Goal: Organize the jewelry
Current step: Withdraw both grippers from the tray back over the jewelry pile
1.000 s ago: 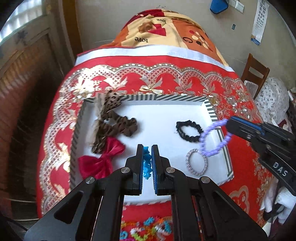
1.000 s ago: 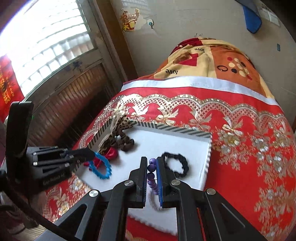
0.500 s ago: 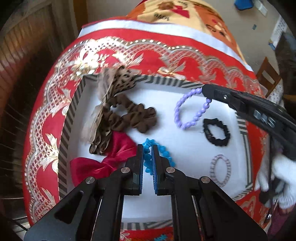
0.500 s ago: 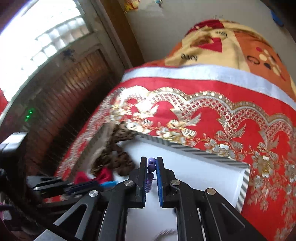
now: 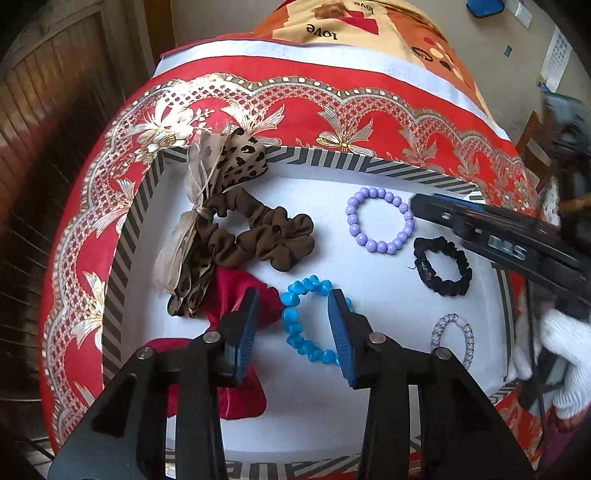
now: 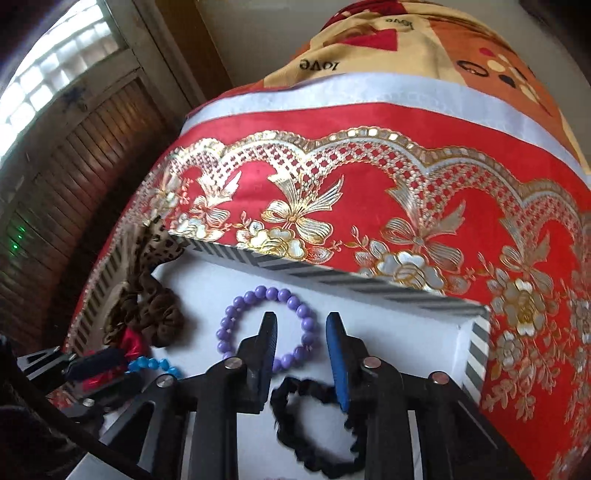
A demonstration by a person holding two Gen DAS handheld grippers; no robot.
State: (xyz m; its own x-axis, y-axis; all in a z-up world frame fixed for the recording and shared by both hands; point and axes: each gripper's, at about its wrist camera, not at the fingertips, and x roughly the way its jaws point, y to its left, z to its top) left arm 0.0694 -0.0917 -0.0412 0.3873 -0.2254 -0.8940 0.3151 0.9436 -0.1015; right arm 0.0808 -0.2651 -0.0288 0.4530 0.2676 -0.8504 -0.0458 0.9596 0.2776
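Note:
A white tray (image 5: pixel 369 166) with a striped rim lies on a red and gold cloth. My left gripper (image 5: pixel 293 302) is open, its jaws either side of a blue bead bracelet (image 5: pixel 295 325) lying on the tray. My right gripper (image 6: pixel 301 326) is open above a purple bead bracelet (image 6: pixel 240 314), which lies on the tray; it also shows in the left wrist view (image 5: pixel 378 221). A black scrunchie (image 5: pixel 443 266) lies beside it, also seen in the right wrist view (image 6: pixel 314 428).
On the tray's left lie a brown scrunchie (image 5: pixel 266 236), a leopard-print bow (image 5: pixel 236 158) and a red bow (image 5: pixel 236 291). A sparkly hair tie (image 5: pixel 452 336) lies at the right. A patterned blanket (image 5: pixel 369 29) and a wooden chair (image 5: pixel 532 144) stand beyond.
Both grippers have opened. The blue bracelet and the purple bracelet, held before, now lie on the tray. Both grippers sit lower and closer to the tray.

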